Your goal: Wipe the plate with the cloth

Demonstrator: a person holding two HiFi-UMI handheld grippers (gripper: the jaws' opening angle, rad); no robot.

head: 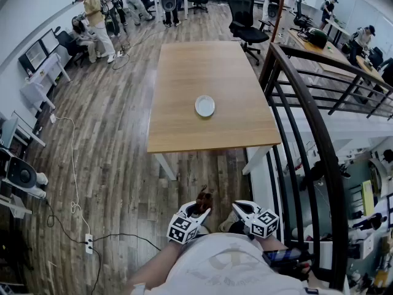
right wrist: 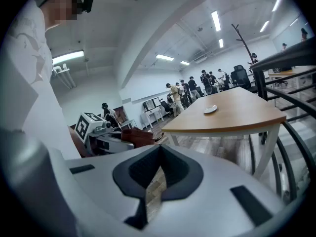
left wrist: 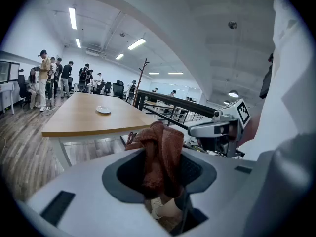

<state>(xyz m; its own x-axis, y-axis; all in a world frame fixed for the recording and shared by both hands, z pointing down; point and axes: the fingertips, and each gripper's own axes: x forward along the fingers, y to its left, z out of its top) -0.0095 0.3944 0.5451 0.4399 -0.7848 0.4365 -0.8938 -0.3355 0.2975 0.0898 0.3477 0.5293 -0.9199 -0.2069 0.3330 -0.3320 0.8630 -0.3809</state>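
1. The table (head: 202,72) is your landmark. It stands ahead of you with its long axis running away from you, and both grippers hang well short of its near edge, close in front of your body.
2. Your left gripper (head: 200,208) has its jaws clamped on the cloth (head: 204,199). It lines up almost straight with the middle of the table, so I judge it the better-placed hand for the reach.
3. Your right gripper (head: 241,206) sits just beside the left one, on the side toward the table's right near corner. Its jaws meet at the tips with nothing between them; only floor shows through the slit behind.
4. The cloth (left wrist: 163,142) is bunched into a thick fold. Its long axis runs along the left jaws, and its free end sticks out past them, pointing toward the table's near edge.
5. The plate (head: 205,106) rests on the table near the middle, a little toward the near edge, well apart from both grippers and dead ahead of the left jaws. It is round and lies flat, face up, so it has no long axis or heading to match. The coming move, as I read it, is a straight forward carry of the cloth over the near edge.
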